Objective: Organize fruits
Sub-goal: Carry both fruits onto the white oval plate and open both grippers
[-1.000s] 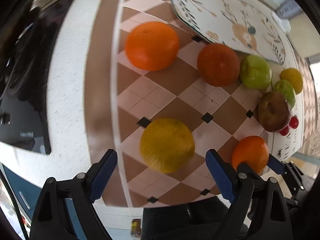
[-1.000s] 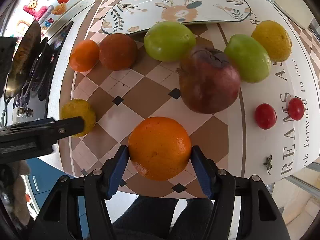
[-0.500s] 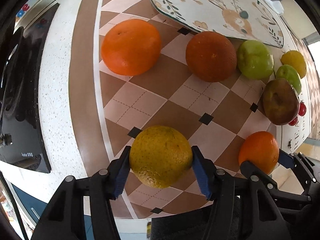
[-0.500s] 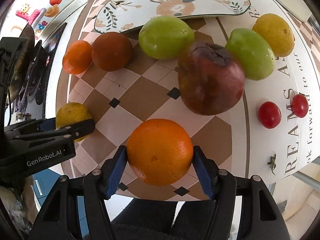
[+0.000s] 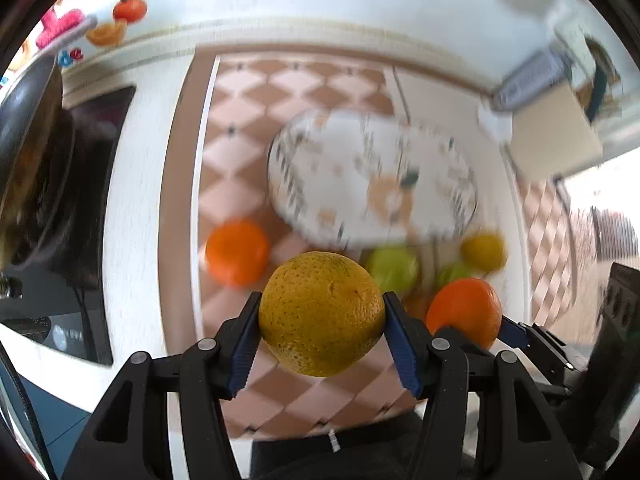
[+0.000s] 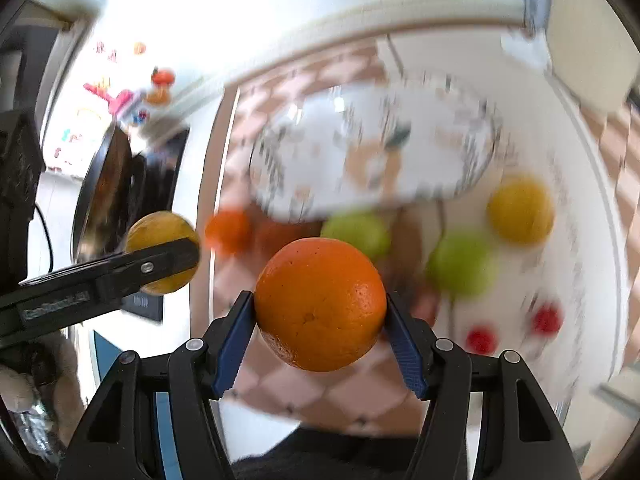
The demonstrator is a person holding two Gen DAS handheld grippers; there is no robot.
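My left gripper (image 5: 322,332) is shut on a yellow-green orange (image 5: 322,314) and holds it in the air above the checkered cloth. My right gripper (image 6: 320,326) is shut on a bright orange (image 6: 320,304), also lifted. The bright orange shows in the left wrist view (image 5: 466,312), and the yellow-green orange in the right wrist view (image 6: 162,236). A patterned oval plate (image 5: 372,184) lies beyond, also in the right wrist view (image 6: 372,148). Another orange (image 5: 237,251), green fruits (image 6: 460,266), a yellow fruit (image 6: 520,210) and two cherry tomatoes (image 6: 546,320) lie on the table, blurred.
A black stove top with a dark pan (image 5: 36,168) is at the left. The checkered cloth (image 5: 240,148) covers the counter up to the back wall. A white tiled wall with fruit stickers (image 5: 128,8) stands behind.
Both grippers have lifted their fruits off the cloth and tilted up, so the plate and back wall are in view. The left gripper closed on the yellow-green orange a second ago.
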